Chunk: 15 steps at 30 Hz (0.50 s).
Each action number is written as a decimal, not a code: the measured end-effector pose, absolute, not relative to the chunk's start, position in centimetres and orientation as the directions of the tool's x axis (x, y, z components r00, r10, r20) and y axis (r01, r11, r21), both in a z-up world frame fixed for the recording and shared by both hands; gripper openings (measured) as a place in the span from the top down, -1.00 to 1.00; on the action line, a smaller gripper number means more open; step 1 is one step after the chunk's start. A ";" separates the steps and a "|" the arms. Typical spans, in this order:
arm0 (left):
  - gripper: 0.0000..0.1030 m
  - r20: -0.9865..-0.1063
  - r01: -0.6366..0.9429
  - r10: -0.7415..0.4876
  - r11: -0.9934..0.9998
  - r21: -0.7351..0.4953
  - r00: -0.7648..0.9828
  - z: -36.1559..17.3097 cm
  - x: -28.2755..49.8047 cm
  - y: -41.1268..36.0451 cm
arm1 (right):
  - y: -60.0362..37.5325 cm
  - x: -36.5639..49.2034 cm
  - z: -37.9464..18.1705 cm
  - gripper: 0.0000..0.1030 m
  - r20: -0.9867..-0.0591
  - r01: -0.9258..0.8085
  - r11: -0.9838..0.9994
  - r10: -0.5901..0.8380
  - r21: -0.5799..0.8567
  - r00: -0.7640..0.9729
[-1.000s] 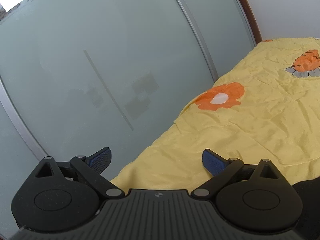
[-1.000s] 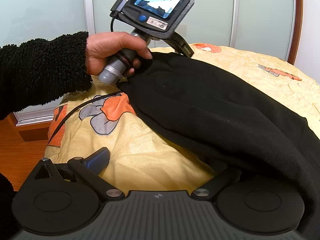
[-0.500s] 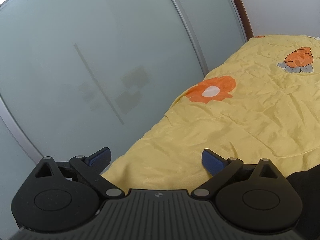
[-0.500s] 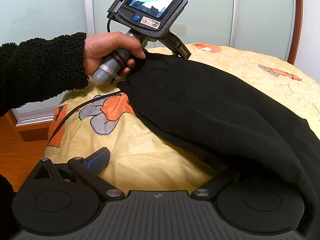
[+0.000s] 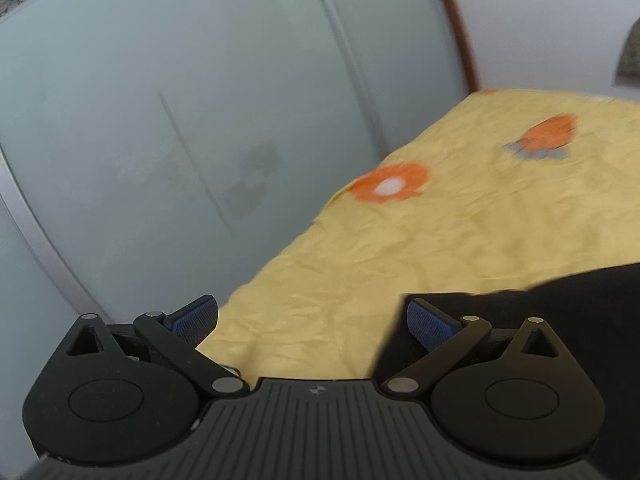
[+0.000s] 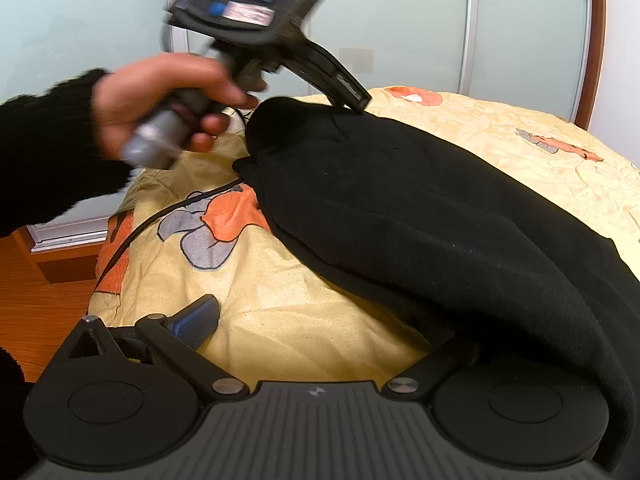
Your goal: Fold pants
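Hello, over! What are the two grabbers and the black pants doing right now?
Left gripper wide open, jaws just opened, nothing between. Right gripper low at pants edge, one finger hidden under cloth. Black pants heaped on yellow bedspread. Cable lies beside.

A bed under a yellow sheet printed with orange flowers occupies the room. Directly behind the bed stand frosted-glass sliding doors with pale metal frames. Left of the bed lies orange-brown wooden floor. A white wall adjoins the doors.
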<state>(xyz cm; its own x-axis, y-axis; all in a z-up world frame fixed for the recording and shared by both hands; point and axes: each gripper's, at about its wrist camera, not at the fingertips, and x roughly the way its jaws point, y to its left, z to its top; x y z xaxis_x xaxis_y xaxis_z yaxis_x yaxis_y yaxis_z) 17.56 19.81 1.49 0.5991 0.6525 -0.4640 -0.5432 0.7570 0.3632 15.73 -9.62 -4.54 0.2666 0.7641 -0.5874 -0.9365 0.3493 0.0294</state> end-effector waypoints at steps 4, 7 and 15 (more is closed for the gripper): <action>-1.00 -0.537 -0.423 0.498 0.866 0.267 0.681 2.2 15.3 16.9 | -9.9 14.7 -4.3 -1.00 -0.609 -0.900 0.434 0.727 0.049 0.318; -1.00 -0.578 -0.345 0.398 0.916 0.205 0.712 2.1 14.1 14.3 | -11.8 12.1 -3.3 -1.00 -0.653 -0.776 0.621 0.632 0.106 0.417; -1.00 -0.632 -0.155 0.205 0.979 0.135 0.747 0.7 11.1 7.2 | -21.3 6.3 -1.8 -1.00 -0.630 -0.199 0.971 0.236 0.130 0.740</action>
